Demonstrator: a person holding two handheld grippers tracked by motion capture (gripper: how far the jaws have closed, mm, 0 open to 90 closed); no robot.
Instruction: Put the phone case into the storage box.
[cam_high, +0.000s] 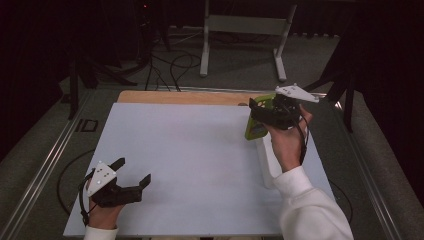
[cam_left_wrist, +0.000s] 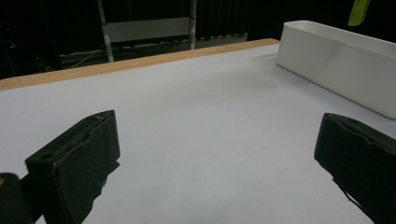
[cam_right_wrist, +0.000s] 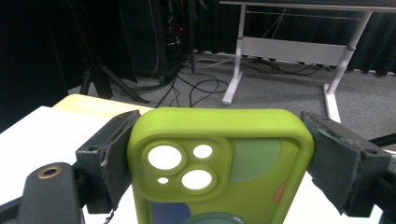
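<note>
High view first: the wide white-topped desk (cam_high: 190, 165) with its pale wooden back edge; along its right side a long white rectangular plastic bin (cam_left_wrist: 336, 60), likely the drop spot; the right gripper (cam_high: 274, 112) raised above that bin's far end, clamped on a lime-green silicone phone case (cam_right_wrist: 219, 163) by its sides, lens cutouts facing the camera; the left gripper (cam_high: 134, 172) idle near the front-left, jaws spread wide.

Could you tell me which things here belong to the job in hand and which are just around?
In the job:
- green phone case, clamped in the right tool, held above the table
- white bin beside it
- left tool, open, low over the white table top

Just around:
- white table frame on the floor
- floor cables
</note>
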